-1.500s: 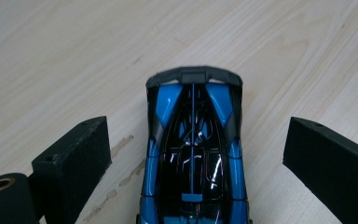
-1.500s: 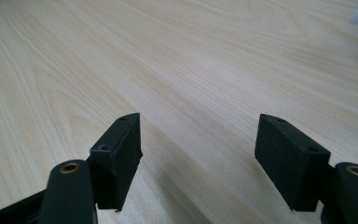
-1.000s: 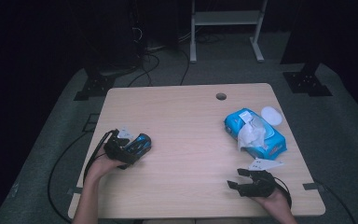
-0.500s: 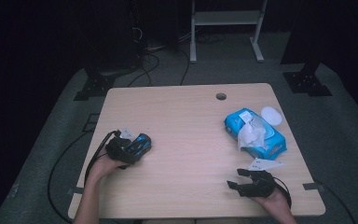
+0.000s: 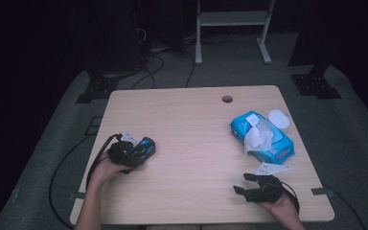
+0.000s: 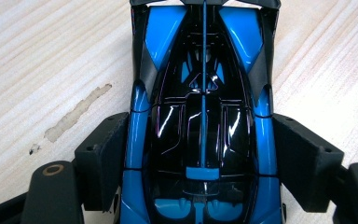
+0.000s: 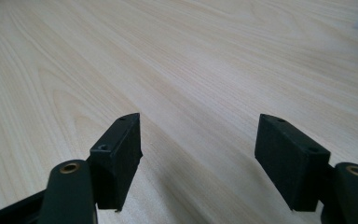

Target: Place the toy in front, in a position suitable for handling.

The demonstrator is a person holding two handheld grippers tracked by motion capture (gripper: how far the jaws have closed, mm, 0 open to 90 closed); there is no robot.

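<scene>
A blue and black toy car (image 5: 145,146) lies on the wooden table (image 5: 191,124) at its left side. My left gripper (image 5: 135,152) has just been closing its jaws with the car between them. In the left gripper view both pads (image 6: 105,156) touch the flanks of the car (image 6: 203,112) about mid-body, its nose pointing away from me. My right gripper (image 5: 240,183) rests low over the table near the front right edge. In the right gripper view its jaws (image 7: 198,140) stand wide apart over bare wood with nothing between them.
A blue wet-wipe pack (image 5: 270,141) with a white wipe (image 5: 257,138) sticking out lies at the right, a white round lid (image 5: 279,118) behind it. A cable hole (image 5: 227,99) sits near the far edge. A pale scuff (image 6: 77,114) marks the wood beside the car.
Both hands stay where they were. The left gripper's jaws have drawn in slightly around the toy car, which has not moved.
</scene>
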